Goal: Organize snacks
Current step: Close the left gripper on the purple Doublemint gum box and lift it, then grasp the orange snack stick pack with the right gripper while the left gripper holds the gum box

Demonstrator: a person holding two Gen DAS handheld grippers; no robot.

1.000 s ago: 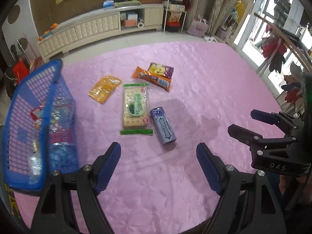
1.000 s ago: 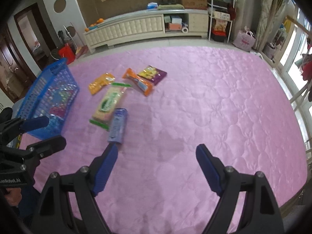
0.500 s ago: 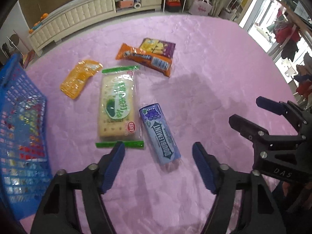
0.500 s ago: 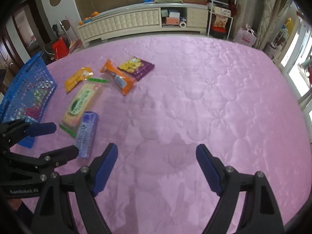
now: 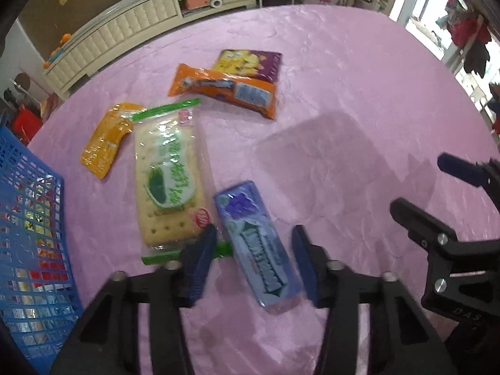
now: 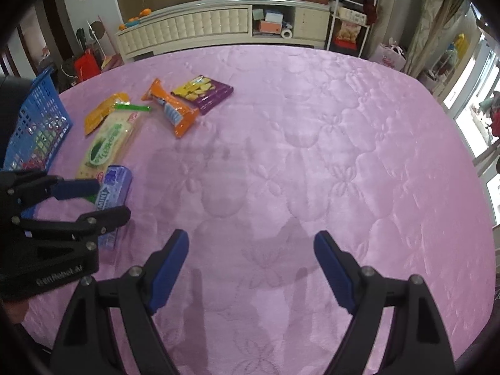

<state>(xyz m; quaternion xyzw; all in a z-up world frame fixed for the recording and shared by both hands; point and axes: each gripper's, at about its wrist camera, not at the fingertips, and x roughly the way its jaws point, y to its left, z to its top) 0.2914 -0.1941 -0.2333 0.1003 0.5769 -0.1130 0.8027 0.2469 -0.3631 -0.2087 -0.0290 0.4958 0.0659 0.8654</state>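
Left wrist view: left gripper (image 5: 253, 262) jaws closing round blurred gum pack (image 5: 256, 250), untouched; right gripper (image 6: 250, 268) jaws apart.

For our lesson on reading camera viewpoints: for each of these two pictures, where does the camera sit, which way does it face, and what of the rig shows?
Left wrist view: on the left gripper, facing steeply down at the gum pack between its closing jaws; the right gripper shows at the right edge.
Right wrist view: on the right gripper, facing down and ahead over bare pink cover; its jaws stand wide, and the left gripper shows at the left edge.
Shared: the gum pack, cracker pack, orange packets, purple packet, blue basket, and the white cabinet.
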